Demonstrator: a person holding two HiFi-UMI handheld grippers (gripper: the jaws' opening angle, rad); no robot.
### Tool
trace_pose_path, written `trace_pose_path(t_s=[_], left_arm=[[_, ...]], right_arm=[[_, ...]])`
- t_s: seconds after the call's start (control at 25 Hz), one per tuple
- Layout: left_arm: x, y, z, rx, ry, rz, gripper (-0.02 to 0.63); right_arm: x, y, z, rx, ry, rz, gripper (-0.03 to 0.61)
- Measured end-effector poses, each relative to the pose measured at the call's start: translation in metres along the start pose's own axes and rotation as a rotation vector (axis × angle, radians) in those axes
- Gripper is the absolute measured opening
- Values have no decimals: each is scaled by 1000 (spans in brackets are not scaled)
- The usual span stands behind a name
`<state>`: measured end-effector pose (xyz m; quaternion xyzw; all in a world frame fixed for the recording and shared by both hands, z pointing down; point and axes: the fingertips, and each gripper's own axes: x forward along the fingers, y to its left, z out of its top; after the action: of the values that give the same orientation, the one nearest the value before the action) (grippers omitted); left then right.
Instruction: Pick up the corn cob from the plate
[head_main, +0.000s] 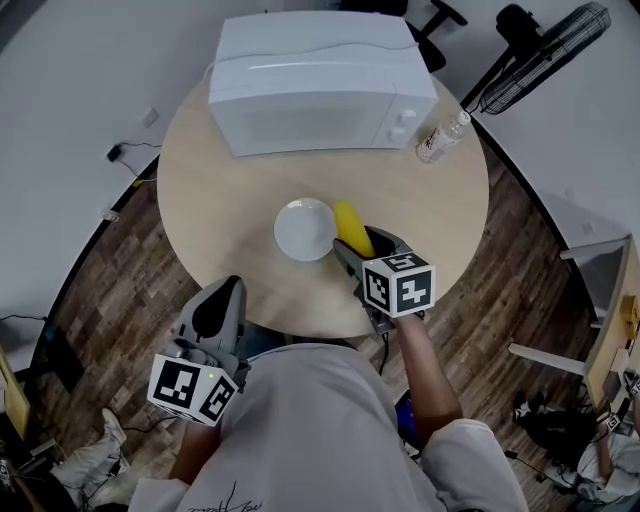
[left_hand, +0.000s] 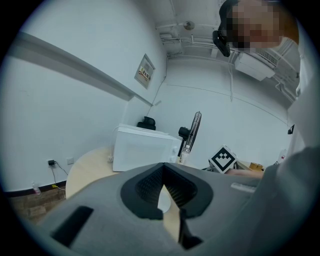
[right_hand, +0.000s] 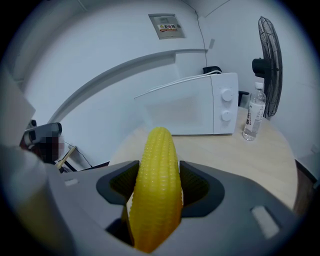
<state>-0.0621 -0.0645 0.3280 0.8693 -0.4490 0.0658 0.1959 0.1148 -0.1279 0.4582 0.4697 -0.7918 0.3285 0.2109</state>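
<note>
A yellow corn cob (head_main: 352, 228) sits between the jaws of my right gripper (head_main: 357, 243), which is shut on it, just past the right rim of the white plate (head_main: 303, 228). In the right gripper view the corn cob (right_hand: 158, 175) fills the gap between the dark pads (right_hand: 196, 184) and points up towards the microwave; my right gripper (right_hand: 159, 184) hides the plate there. My left gripper (head_main: 226, 292) hangs off the table's near edge, shut and holding nothing. In its own view, my left gripper (left_hand: 162, 186) has its pads meeting at the tip.
A white microwave (head_main: 315, 85) stands at the back of the round wooden table (head_main: 220, 200), with a clear plastic bottle (head_main: 442, 135) to its right. A black standing fan (head_main: 540, 60) is on the floor behind the table. Cables lie on the floor at left.
</note>
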Motion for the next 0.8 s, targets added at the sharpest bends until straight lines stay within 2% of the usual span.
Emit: trace_pose_path(t_s=[0.8], left_arm=[[-1, -4, -11, -37, 19, -19, -9]], right_arm=[[-28, 1, 1, 26, -72, -2, 267]])
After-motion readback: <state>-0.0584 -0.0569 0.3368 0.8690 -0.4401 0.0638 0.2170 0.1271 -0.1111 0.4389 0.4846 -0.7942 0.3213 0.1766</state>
